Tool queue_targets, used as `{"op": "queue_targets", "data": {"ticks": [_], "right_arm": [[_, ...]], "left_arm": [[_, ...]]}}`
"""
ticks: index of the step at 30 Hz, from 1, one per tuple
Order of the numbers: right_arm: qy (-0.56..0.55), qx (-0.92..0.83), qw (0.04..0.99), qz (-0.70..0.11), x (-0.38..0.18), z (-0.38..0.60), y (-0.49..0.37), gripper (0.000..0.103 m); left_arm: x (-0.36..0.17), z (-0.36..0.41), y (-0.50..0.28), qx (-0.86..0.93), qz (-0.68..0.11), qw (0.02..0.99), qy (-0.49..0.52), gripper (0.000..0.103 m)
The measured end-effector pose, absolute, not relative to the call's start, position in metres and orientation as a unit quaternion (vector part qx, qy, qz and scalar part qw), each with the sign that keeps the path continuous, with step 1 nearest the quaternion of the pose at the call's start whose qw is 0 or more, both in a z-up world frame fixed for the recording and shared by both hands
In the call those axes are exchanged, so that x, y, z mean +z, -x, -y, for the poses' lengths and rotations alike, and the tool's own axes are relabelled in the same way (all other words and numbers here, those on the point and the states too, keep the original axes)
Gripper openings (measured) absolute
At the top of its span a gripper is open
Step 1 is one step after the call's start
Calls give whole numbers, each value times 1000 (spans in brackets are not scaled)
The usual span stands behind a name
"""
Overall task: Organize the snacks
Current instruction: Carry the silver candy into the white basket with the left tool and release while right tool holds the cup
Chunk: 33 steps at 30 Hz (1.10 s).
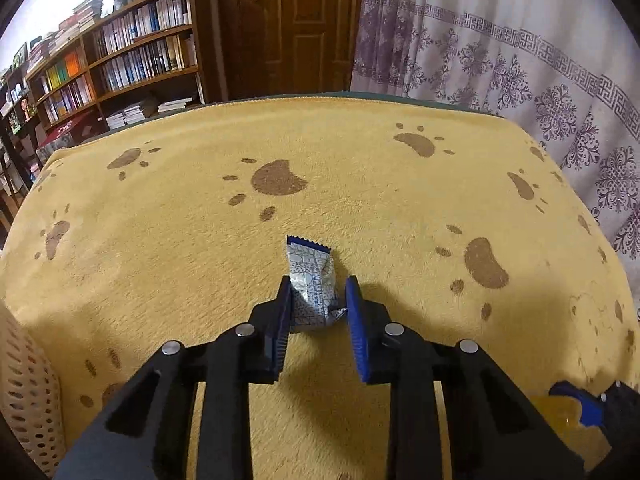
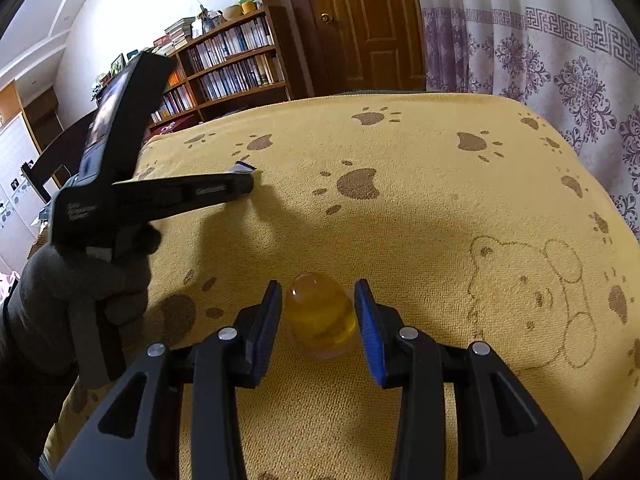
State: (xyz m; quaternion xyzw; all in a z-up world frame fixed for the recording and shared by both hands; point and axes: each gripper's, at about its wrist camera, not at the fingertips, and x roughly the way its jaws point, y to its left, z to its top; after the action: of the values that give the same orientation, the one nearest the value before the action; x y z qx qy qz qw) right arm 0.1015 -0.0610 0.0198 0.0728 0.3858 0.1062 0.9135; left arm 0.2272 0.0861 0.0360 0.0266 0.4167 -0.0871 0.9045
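So far nothing looks sorted: the left tongs (image 1: 318, 300) stand released around a foil snack packet (image 1: 310, 280), the right tongs (image 2: 318, 312) released around an amber jelly cup (image 2: 320, 316), both on the bench (image 1: 360, 200); a perforated basket (image 1: 28, 392) waits nearby.

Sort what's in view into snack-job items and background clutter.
Job items: blue-and-silver wrapped snack between the left gripper fingers; yellow jelly cup between the right gripper fingers; perforated basket.

Background: paw-print towel, bookshelf, door, curtain.
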Motion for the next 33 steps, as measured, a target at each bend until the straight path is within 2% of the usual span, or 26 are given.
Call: {"op": "queue_targets", "data": {"ticks": [2, 4, 7, 14, 18, 22, 24, 26, 29, 33], "right_arm": [[-77, 108, 913, -385, 20, 63, -102, 41], [-81, 108, 914, -382, 21, 65, -101, 51], [-82, 109, 915, -381, 22, 65, -98, 58], [-65, 123, 911, -388, 27, 51, -89, 60], [-33, 105, 913, -394, 22, 41, -88, 61], [-49, 94, 910, -400, 20, 46, -93, 60], [-62, 91, 908, -403, 19, 48, -97, 58], [-59, 85, 906, -409, 16, 47, -102, 52], [-41, 60, 910, -408, 16, 44, -101, 37], [-41, 52, 914, -401, 18, 44, -96, 36]], "left_arm": [[44, -87, -214, -87, -401, 911, -38, 27], [52, -88, -202, -91, -387, 916, -43, 27], [70, -92, -180, -100, -364, 925, -40, 27], [107, -113, -124, -112, -309, 944, -35, 27], [118, -128, -107, -106, -298, 948, -21, 27], [124, -140, -94, -98, -289, 952, -12, 27], [127, -144, -87, -89, -282, 955, -18, 27], [130, -148, -80, -84, -275, 958, -21, 27], [135, -156, -72, -82, -268, 960, -21, 27], [137, -167, -65, -72, -262, 962, -19, 27]]}}
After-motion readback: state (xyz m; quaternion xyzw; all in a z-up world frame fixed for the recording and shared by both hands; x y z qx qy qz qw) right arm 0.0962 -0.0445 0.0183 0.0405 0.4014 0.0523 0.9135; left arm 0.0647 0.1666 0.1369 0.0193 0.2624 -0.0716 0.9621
